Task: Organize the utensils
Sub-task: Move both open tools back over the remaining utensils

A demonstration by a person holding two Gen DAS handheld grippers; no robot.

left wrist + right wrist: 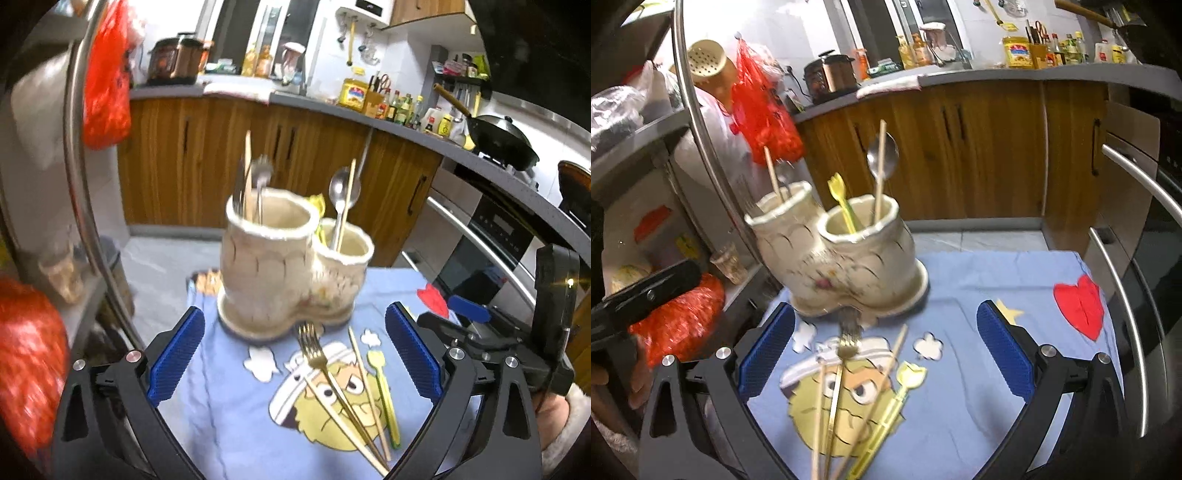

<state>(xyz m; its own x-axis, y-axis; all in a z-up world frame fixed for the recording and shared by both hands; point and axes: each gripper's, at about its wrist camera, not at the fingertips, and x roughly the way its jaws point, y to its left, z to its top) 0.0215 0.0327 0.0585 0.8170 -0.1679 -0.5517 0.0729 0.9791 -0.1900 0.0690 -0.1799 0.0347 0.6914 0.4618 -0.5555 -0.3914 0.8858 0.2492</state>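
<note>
Blurred kitchen; fork tines partly behind holder.

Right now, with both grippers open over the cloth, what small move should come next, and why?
Probably lower the right gripper onto the gold fork and close on its handle. Both grippers are open and empty, the left gripper too. The fork lies on the cloth among two chopsticks and a yellow pick, just in front of the holder.

Cream two-cup holder upright with cutlery — gold fork, chopsticks flat on cloth.
</note>
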